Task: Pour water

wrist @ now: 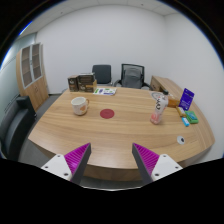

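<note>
The oval wooden table (110, 125) was light brown. At eleven o'clock on it stood a cream mug (79, 105); at its centre lay a round red coaster (108, 114). A purple box (187, 97) stood at two o'clock. The gripper (112, 160) fingers wore magenta pads (78, 156). Two office chairs (117, 74) were black.

A smooth, satin wood-grain finish is shown by the surface (120, 135), a glazed ceramic look by the cream mug (79, 105), clear glossy plastic by the cup (158, 108), matt black mesh by the chairs (132, 75), and matt magenta facing by the fingers (73, 158).
</note>
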`<state>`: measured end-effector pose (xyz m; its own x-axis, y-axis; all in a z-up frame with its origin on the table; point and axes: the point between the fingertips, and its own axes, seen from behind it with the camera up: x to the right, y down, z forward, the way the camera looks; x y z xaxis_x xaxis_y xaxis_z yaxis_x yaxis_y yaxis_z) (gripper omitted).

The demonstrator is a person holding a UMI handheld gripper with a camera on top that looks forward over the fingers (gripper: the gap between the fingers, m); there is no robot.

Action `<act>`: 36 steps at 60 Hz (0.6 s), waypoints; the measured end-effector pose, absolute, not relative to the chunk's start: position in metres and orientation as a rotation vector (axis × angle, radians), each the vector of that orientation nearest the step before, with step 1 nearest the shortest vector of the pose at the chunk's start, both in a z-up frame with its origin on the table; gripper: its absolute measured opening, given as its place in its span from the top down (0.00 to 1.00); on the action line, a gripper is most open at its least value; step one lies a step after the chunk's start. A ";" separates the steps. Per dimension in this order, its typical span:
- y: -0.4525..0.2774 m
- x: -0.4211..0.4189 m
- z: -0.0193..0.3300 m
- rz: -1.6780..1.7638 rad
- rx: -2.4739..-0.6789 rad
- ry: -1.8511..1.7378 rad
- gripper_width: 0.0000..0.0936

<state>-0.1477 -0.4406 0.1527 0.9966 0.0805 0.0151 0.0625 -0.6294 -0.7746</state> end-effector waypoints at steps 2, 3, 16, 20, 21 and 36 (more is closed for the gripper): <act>-0.434 -0.125 0.146 0.013 -2.255 -0.082 0.08; -0.430 -0.114 0.143 0.006 -2.255 -0.072 0.08; -0.341 0.016 0.114 -0.064 -2.184 0.012 0.08; -0.305 0.047 0.107 -0.072 -2.150 0.024 0.08; -0.295 0.053 0.105 -0.072 -2.140 0.025 0.08; -0.179 0.098 0.069 -0.019 -2.060 0.033 0.12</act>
<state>0.0984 -0.1794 0.0692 0.9995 -0.0319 -0.0006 -0.0155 -0.4697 -0.8827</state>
